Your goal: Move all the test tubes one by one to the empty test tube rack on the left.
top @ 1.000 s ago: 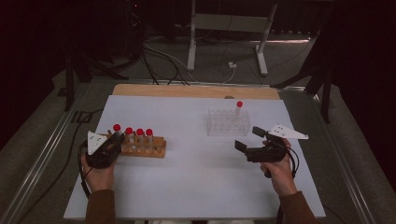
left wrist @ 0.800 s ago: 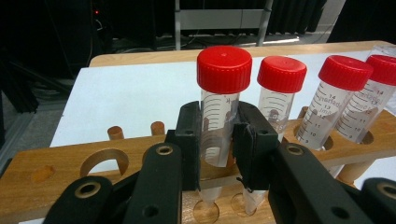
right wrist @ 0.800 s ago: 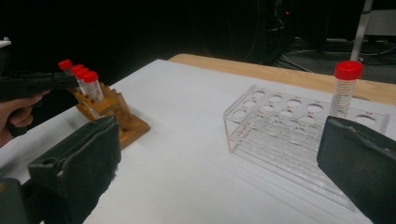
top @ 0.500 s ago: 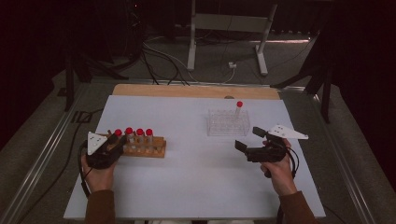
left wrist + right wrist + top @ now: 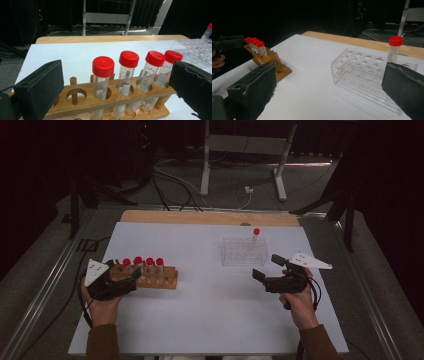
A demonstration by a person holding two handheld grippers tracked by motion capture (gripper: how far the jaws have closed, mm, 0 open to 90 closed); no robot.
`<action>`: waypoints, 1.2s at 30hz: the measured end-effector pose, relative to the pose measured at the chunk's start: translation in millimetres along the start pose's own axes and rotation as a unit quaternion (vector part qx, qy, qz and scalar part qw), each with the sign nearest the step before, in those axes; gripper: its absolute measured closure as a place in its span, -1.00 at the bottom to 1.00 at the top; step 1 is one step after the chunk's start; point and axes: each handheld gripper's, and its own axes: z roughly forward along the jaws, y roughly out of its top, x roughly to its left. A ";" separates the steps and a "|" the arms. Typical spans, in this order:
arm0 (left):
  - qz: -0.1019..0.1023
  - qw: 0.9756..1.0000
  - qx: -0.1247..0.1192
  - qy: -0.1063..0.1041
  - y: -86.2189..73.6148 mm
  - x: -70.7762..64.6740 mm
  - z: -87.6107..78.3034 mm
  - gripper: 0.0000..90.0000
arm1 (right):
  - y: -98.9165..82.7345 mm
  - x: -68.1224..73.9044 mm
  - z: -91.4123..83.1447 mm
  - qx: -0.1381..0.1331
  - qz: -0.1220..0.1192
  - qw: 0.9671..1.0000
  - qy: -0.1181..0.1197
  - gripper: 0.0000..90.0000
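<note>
My left gripper (image 5: 131, 279) sits at the left end of the wooden rack (image 5: 152, 279), near the table's (image 5: 210, 320) left edge. Its jaws have just been opening and now stand wide. In the left gripper view the jaws flank the rack, one at each side of the frame, and no pad presses on a tube. Four red-capped tubes (image 5: 103, 85) stand upright in adjacent holes of the rack (image 5: 110, 100). The hole at the left end of the row, nearest the left jaw, holds no tube.

My right gripper (image 5: 265, 267) rests low over the table at the right, pointing left, just in front of the clear rack (image 5: 240, 252). Its jaws stand wide with nothing between the pads. In the right gripper view the clear rack (image 5: 367, 75) lies between the jaws, farther off, and apart from both. One red-capped tube (image 5: 255, 239) stands upright at the far right corner of the clear rack.

The two racks are well apart.
</note>
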 end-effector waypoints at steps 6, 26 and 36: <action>0.005 1.000 -0.005 -0.006 5.3 -3.7 -1.8 -0.98 | 6.7 2.9 0.3 -0.004 -0.009 1.000 -0.003 -1.00; 0.016 1.000 0.005 -0.007 19.3 -16.2 -6.3 -0.99 | 53.8 -20.7 46.4 -0.004 -0.033 0.997 -0.071 -0.99; 0.019 1.000 -0.012 -0.010 23.2 -15.4 -12.2 -0.99 | 56.8 -44.7 88.3 0.011 -0.025 0.992 -0.121 -0.91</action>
